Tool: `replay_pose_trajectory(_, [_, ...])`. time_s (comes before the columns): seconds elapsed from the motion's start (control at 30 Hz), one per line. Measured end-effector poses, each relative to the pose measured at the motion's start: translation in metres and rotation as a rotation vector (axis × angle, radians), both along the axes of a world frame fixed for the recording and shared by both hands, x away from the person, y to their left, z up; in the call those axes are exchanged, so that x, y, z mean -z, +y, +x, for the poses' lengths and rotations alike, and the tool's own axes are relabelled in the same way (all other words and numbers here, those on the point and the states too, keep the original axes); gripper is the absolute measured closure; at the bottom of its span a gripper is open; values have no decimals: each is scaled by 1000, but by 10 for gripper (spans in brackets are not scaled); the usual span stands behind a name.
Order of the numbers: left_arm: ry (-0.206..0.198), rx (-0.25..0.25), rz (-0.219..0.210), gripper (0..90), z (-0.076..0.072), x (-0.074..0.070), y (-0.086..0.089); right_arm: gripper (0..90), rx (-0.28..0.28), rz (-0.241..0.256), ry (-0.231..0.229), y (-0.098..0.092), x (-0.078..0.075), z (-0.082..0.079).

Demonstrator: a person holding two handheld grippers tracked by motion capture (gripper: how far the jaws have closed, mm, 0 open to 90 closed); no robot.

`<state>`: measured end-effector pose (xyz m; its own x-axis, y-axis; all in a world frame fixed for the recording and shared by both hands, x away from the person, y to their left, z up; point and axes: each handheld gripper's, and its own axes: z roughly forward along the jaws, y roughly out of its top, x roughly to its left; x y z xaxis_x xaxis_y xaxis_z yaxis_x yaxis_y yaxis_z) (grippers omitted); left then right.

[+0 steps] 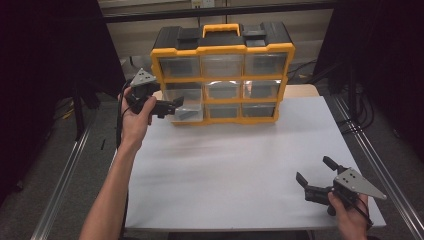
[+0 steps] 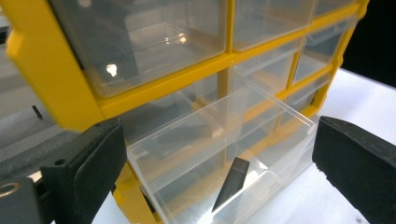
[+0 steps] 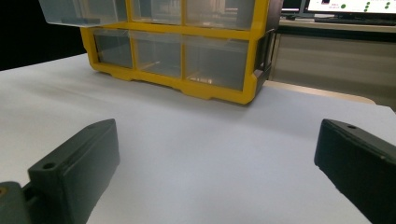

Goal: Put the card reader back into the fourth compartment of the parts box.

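One clear drawer (image 2: 219, 154) is jutting from the yellow organizer (image 1: 222, 75); left gripper (image 1: 172, 106), spread wide, is risking dislodging it; right gripper (image 1: 314, 175) idling open.

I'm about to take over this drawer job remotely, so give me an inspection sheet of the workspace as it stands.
Surface: white table, bare in front of the cabinet.
Job's things: yellow drawer cabinet at the far edge; its lower-left clear drawer is pulled out, with a dark flat piece inside.
Clutter: nothing seen.
Grippers: left gripper open, jaws either side of the drawer; right gripper open above the table's near right.
Cables: black cable trailing from the left gripper.
Surroundings: dark curtains, metal rails beside the table.
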<state>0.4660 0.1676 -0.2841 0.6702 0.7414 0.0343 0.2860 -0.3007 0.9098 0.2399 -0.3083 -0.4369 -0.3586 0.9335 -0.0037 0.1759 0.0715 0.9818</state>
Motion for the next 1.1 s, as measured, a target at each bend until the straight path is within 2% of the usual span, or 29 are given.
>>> replay_pose_trajectory(0.03, [-9,1,18,32,-2,2,0,1,-2,-1,-2,0,0,0])
replay_pose_trajectory(0.1, [-20,3,7,32,-8,7,1,1,-1,1,0,1,0,0])
replay_pose_trajectory(0.23, [-59,-34,-14,32,-24,15,3,2,-3,-5,-2,2,0,-1])
replay_pose_trajectory(0.33, [-87,-50,-36,32,-33,20,6,1,2,-3,-3,2,0,-2])
replay_pose_trajectory(0.4, [-89,-52,-64,32,-38,23,9,1,4,0,-1,2,0,-2])
replay_pose_trajectory(0.5, [-120,-64,-80,30,-45,27,13,2,3,-1,-2,2,0,-2])
replay_pose_trajectory(0.53, [-129,-70,-98,29,-47,30,13,1,3,-2,-2,2,0,-2])
replay_pose_trajectory(0.77, [-161,-41,-123,29,-68,48,13,1,5,-1,-3,2,0,-2])
replay_pose_trajectory(0.87, [-156,-25,-138,29,-76,56,15,1,7,-1,-2,1,0,-2])
replay_pose_trajectory(0.9, [-161,-25,-139,28,-79,59,15,1,6,-1,-3,1,0,-2])
replay_pose_trajectory(0.93, [-175,-24,-119,26,-82,61,15,2,6,-1,-4,1,0,-2])
replay_pose_trajectory(1.0, [-170,-16,-150,18,-87,67,16,2,7,-2,-5,1,0,-2])
replay_pose_trajectory(1.03, [-174,-15,-143,21,-90,69,17,1,7,-2,-5,1,0,-2])
replay_pose_trajectory(1.1, [-210,-39,-120,21,-97,74,17,1,5,-2,-1,2,0,-2])
